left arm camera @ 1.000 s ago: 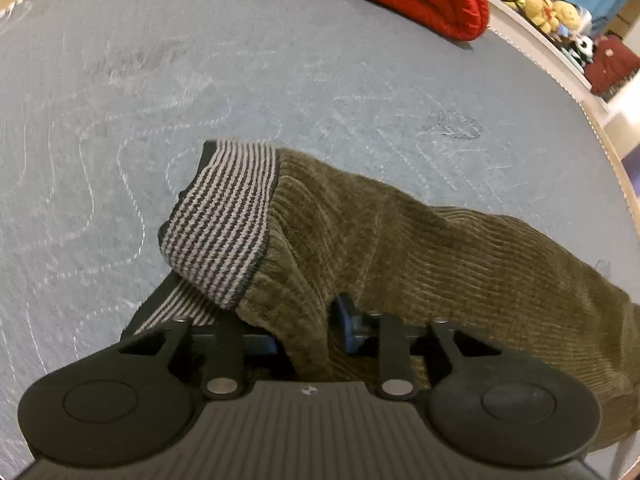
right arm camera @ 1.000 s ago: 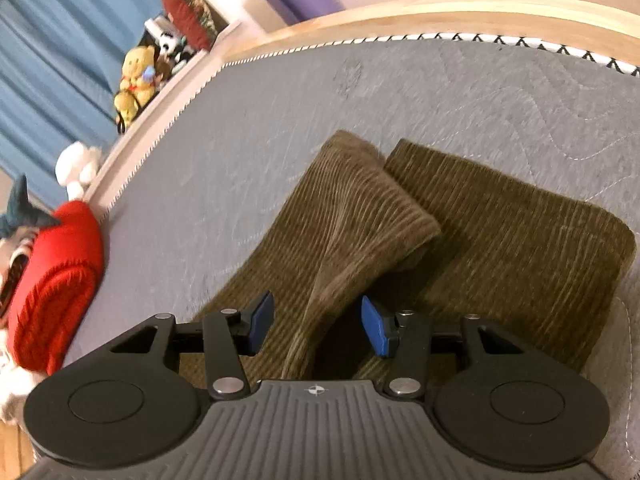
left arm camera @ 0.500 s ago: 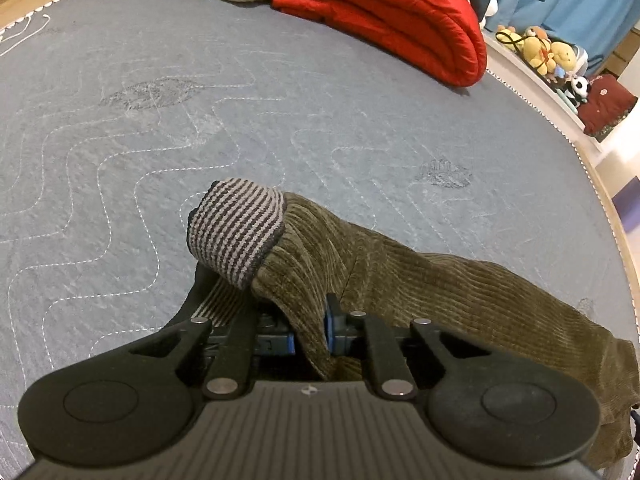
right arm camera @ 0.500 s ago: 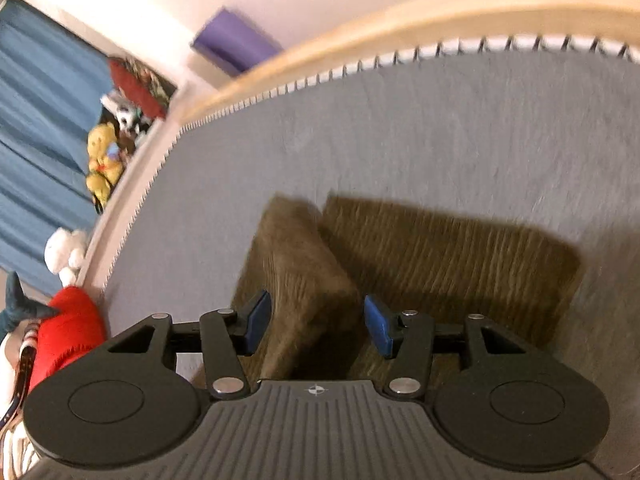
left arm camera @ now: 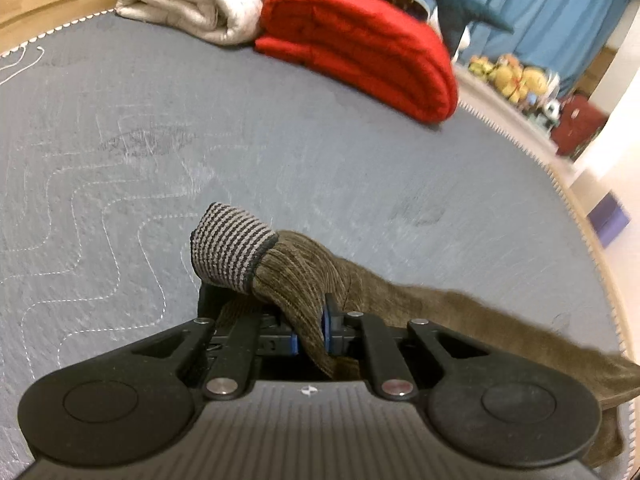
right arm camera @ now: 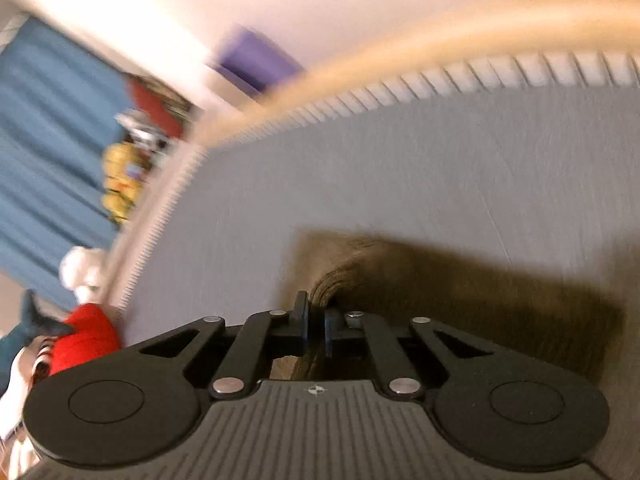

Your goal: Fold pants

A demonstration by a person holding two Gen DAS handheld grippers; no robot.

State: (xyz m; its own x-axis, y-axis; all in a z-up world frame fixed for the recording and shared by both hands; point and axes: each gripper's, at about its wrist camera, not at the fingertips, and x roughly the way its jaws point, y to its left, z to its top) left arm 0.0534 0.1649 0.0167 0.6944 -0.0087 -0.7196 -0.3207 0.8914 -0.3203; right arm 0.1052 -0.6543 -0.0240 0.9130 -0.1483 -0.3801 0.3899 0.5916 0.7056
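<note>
In the left wrist view the grey quilted mattress [left arm camera: 168, 152] lies bare from nine o'clock round to one o'clock of the pants [left arm camera: 460, 316], well clear until the folded red blanket [left arm camera: 360, 44] and the white bedding [left arm camera: 192, 4] at its far edge. Its piped border [left arm camera: 576, 216] curves down the two-to-four o'clock side, just beyond the cloth. In the blurred right wrist view the open mattress [right arm camera: 400, 176] runs to a wooden frame [right arm camera: 440, 56] at twelve o'clock.

The left gripper [left arm camera: 308, 330] points steeply down at the bed, its jaws drawn narrow and pinching a ridge of brown corduroy just behind the striped waistband [left arm camera: 230, 252], which stands raised off the mattress. The right gripper [right arm camera: 316, 326] is tilted more shallowly; its jaws have just been closing and now clamp a bunched fold of the pants [right arm camera: 480, 300], cloth plainly between them.

From the left gripper the pants' long axis trails toward four o'clock, the waistband pointing to eleven o'clock. In the right view the cloth spreads toward three o'clock.
</note>
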